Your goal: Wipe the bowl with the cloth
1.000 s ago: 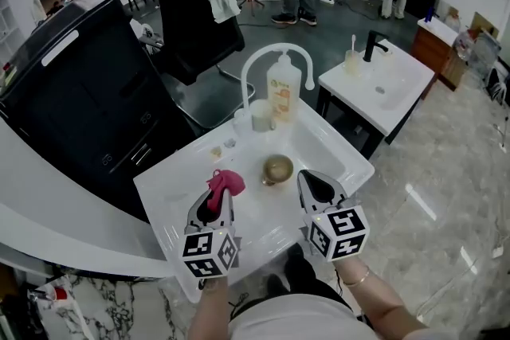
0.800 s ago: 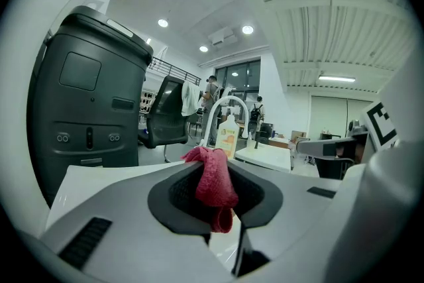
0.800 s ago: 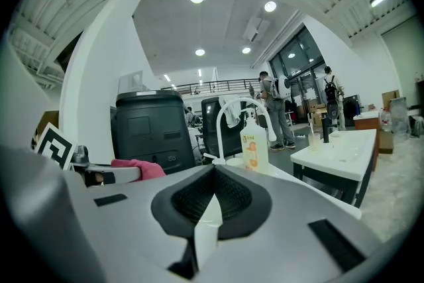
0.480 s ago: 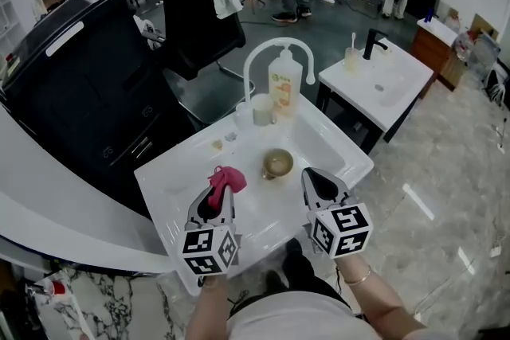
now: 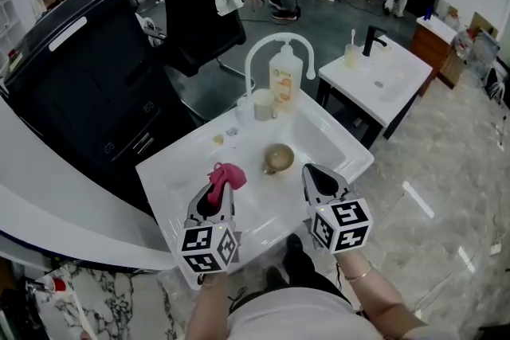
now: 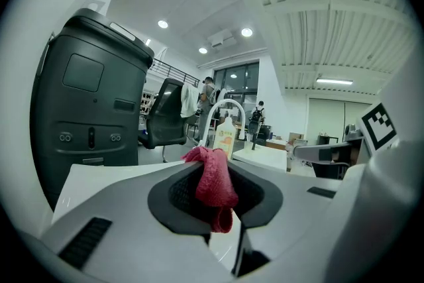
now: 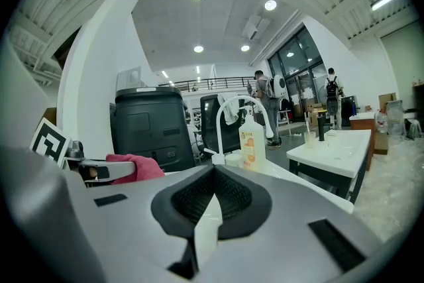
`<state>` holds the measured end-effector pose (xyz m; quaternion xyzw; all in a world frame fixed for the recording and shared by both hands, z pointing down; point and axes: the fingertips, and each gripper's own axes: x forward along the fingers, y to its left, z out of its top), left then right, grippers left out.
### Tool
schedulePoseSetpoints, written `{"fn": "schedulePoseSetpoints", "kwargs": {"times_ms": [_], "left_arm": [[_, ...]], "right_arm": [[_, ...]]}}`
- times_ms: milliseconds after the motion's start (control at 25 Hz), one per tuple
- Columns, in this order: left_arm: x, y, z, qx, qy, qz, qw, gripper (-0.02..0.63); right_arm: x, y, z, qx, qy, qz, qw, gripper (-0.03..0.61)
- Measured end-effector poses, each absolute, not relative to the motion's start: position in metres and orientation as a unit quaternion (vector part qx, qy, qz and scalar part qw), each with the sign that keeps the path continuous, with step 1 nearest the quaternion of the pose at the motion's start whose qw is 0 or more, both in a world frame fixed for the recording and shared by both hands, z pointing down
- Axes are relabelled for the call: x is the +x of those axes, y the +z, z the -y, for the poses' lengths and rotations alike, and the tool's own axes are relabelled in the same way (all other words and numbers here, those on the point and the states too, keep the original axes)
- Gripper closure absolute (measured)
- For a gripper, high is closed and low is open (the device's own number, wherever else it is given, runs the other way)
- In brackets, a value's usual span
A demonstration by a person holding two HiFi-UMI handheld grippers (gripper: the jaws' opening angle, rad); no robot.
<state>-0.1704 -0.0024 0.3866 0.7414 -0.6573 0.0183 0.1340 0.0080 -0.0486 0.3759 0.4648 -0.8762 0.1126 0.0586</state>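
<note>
A small brown bowl (image 5: 278, 158) sits in the white sink (image 5: 335, 141), just ahead of both grippers. My left gripper (image 5: 221, 185) is shut on a pink-red cloth (image 5: 225, 175), which bunches out past its tips; in the left gripper view the cloth (image 6: 213, 183) hangs between the jaws. My right gripper (image 5: 317, 174) is to the right of the bowl and slightly nearer, shut with nothing in it; the right gripper view shows its pads (image 7: 233, 199) meeting at the tips. The bowl is hidden in both gripper views.
A curved white tap (image 5: 273, 47), a soap bottle (image 5: 285, 81) and a cup (image 5: 264, 104) stand at the sink's far edge. A second basin (image 5: 389, 80) with a black tap is at the right. A large black bin (image 5: 84, 84) and chair are at the left. People stand far behind.
</note>
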Motion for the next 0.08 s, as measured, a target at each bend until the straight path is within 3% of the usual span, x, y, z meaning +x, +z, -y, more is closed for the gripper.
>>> {"fn": "schedulePoseSetpoints", "kwargs": {"times_ms": [80], "left_arm": [[-0.1711,0.3866,-0.0015,0.741,0.017,0.658,0.135,0.529]], "right_arm": [[0.0078,0.3756,0.0459,0.465,0.112,0.876,0.059,0.574]]}}
